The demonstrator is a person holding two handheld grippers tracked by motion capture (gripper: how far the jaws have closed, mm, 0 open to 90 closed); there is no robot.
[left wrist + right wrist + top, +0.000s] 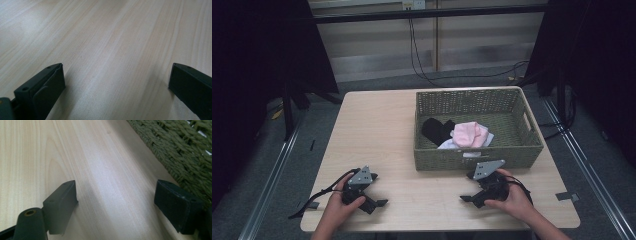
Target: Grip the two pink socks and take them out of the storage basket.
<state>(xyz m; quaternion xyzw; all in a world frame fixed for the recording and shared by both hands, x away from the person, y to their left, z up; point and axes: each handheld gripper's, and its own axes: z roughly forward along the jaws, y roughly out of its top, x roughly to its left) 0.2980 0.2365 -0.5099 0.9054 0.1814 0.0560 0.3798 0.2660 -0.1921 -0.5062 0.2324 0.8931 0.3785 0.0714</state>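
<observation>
Left gripper (381,203) and right gripper (465,199) rest low on the near edge of the pale wood-grain table (377,125), tips facing each other, jaws spread wide with nothing between them. Rectangular green woven basket (477,156) sits far right, long axis left–right, just beyond the right gripper. Inside lie soft folded cloths: pink (469,134), black (436,129), white (448,145).

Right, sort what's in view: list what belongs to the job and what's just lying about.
Job:
woven basket
pink cloth
black cloth
white cloth
left gripper, open
right gripper, open

Lying about:
tape pieces
wall cables
</observation>
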